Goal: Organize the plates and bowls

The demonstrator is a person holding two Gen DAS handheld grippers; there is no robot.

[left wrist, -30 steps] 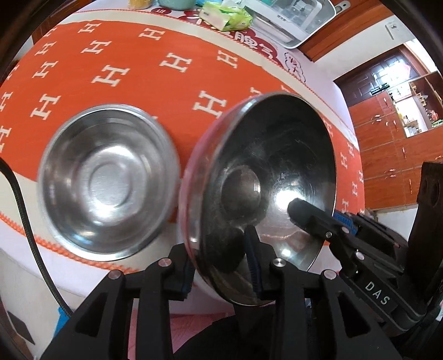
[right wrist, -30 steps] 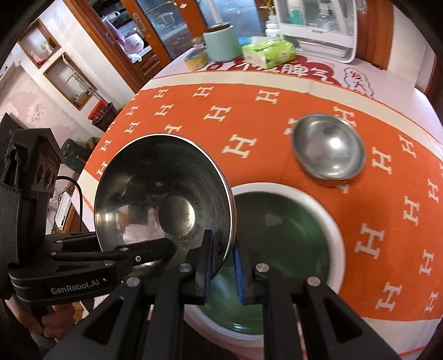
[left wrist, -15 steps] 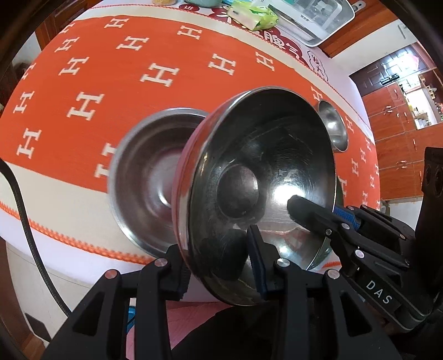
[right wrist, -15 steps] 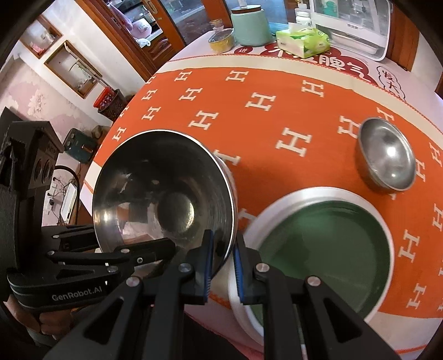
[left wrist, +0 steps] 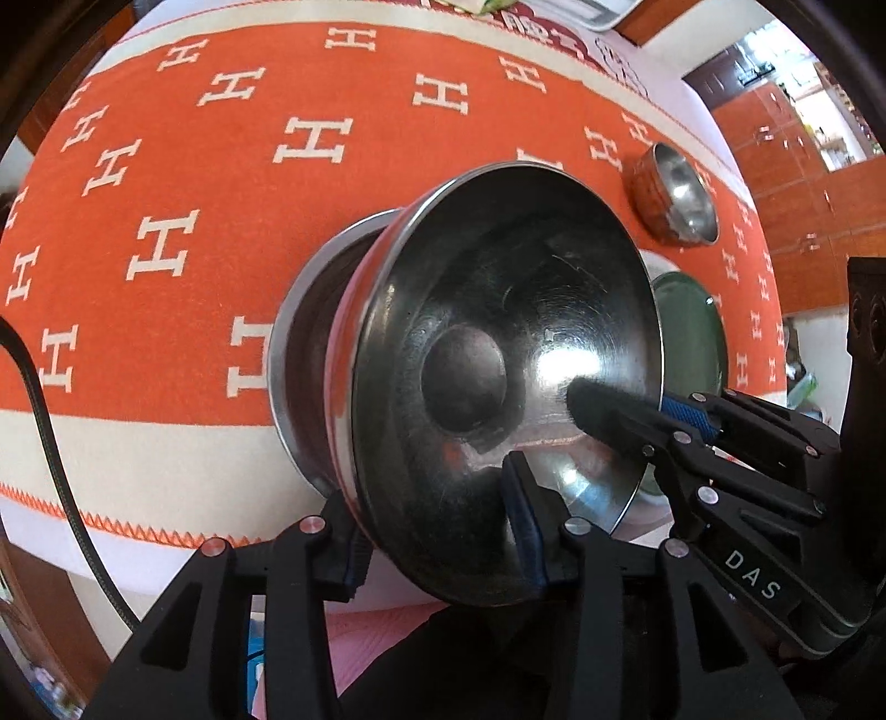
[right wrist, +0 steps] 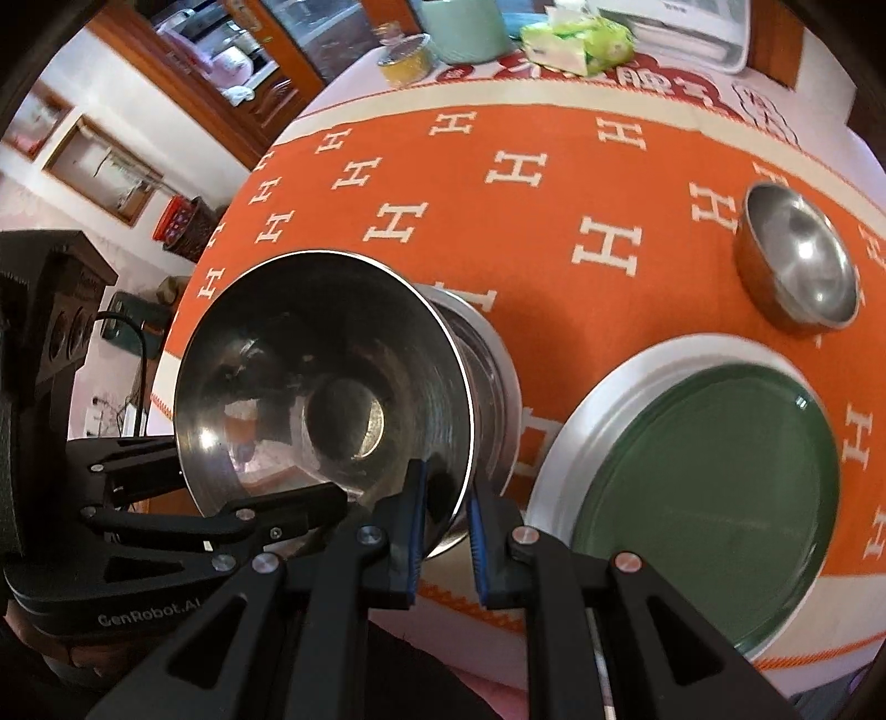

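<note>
I have a steel bowl [left wrist: 498, 354] tilted over a second steel bowl [left wrist: 310, 354] that sits on the orange H-patterned cloth [left wrist: 221, 166] of the tabletop, its base inside the lower bowl's mouth; whether it rests there I cannot tell; my right tongs [right wrist: 446, 531] are pinching its near rim, one blue pad inside the wall and one outside; my left tongs [left wrist: 437, 531] straddle the rim on the other side, and their jaws are opening, with the rim between the pads but a gap showing at the inner one; a smaller steel bowl [right wrist: 797, 266] stands apart farther back on the cloth; beside the stacked pair lies a green plate [right wrist: 709, 487] on a white plate [right wrist: 559, 443]; a green tissue pack [right wrist: 576, 39] sits at the far edge.
</note>
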